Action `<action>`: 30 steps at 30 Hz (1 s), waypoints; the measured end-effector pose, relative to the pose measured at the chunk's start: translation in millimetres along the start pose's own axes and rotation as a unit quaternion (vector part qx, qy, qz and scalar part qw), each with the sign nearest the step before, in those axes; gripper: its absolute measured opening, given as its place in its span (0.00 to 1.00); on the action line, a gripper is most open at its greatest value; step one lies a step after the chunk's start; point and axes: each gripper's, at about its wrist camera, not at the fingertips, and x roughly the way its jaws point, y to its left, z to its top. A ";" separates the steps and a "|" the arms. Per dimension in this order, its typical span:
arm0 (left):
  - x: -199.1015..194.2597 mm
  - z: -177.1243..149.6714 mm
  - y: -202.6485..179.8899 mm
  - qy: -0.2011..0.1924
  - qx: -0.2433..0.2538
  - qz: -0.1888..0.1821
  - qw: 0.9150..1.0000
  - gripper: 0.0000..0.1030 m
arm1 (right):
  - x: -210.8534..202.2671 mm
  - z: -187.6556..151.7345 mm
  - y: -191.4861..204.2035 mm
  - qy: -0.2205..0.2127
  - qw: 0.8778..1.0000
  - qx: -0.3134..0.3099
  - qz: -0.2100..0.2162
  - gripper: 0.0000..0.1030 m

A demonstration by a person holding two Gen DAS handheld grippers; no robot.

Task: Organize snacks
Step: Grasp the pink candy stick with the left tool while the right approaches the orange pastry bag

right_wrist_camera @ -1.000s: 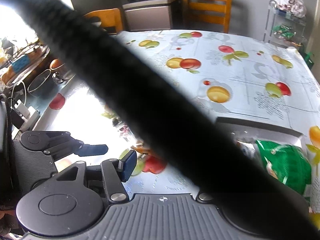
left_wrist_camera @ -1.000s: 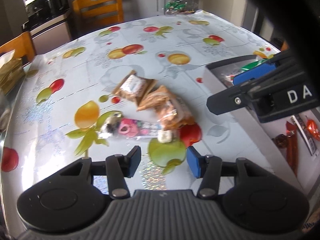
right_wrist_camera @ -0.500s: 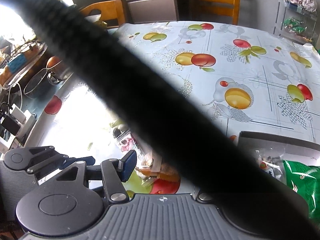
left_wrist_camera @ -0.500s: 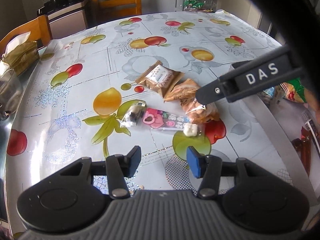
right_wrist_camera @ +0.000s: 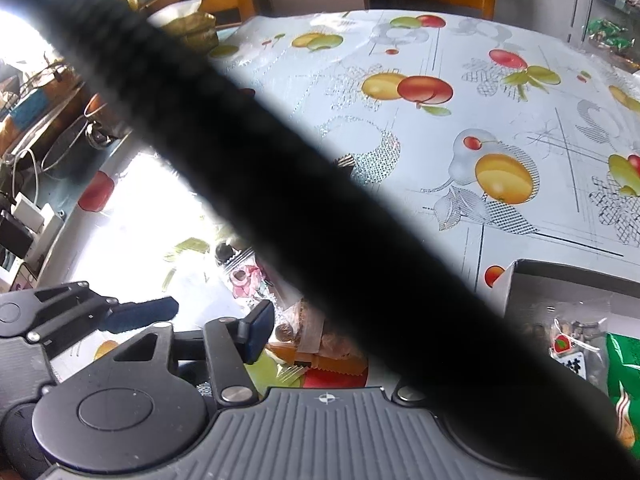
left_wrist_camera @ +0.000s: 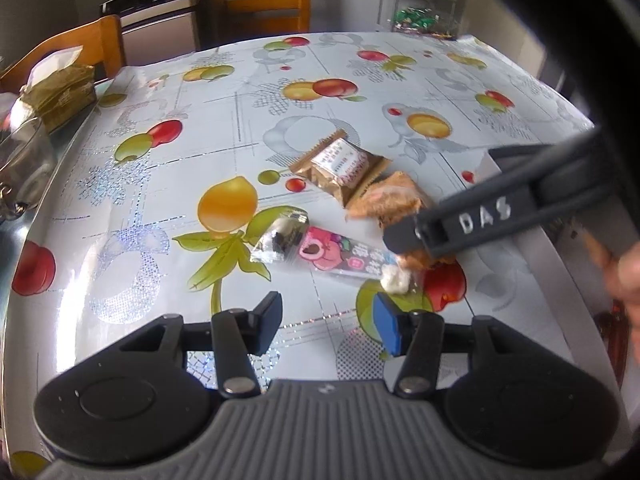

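On the fruit-print surface (left_wrist_camera: 240, 92), mid-cloth, just left of the grey box (right_wrist_camera: 560, 280):

- Snacks, loose, four: brown packet (left_wrist_camera: 340, 164); orange packet (left_wrist_camera: 394, 200) touching it; pink wrapper (left_wrist_camera: 340, 254) lying flat; white candy (left_wrist_camera: 395, 280) at the wrapper's end.
- Snacks, already boxed: green bag (right_wrist_camera: 624, 372) and a small packet beside it.
- Left claw (left_wrist_camera: 328, 326): partly spread, nothing between the pads, hovering just short of the white candy.
- Right claw (right_wrist_camera: 312, 336): over the orange packet, jaws closing. Only one finger shows; a black strap (right_wrist_camera: 280, 184) hides the other, so contact with the packet cannot be told.

Hazards, judged:
- Crinkly film may slide out of the closing jaws, or be pinched by one corner only and drop short of the box.
- Packets touch and overlap; lifting the orange one may drag the brown packet or flick the candy away.
- The two claws sit near each other; a reach by the left could knock the right.
- The strap blocks the right view, so a poor grip may pass unnoticed.
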 end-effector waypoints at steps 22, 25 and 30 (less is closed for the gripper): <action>33.1 26.9 -23.2 0.009 -0.105 0.039 0.994 0.48 | -28.4 -4.1 -35.0 -0.020 1.000 -0.019 0.010 0.37; 40.2 27.4 -24.0 0.023 -0.120 0.046 0.991 0.48 | -30.1 -4.8 -35.8 -0.021 0.999 -0.022 0.012 0.37; 43.1 26.6 -32.0 0.020 -0.113 0.050 0.992 0.48 | -35.2 -3.8 -34.6 -0.025 0.999 -0.027 0.018 0.37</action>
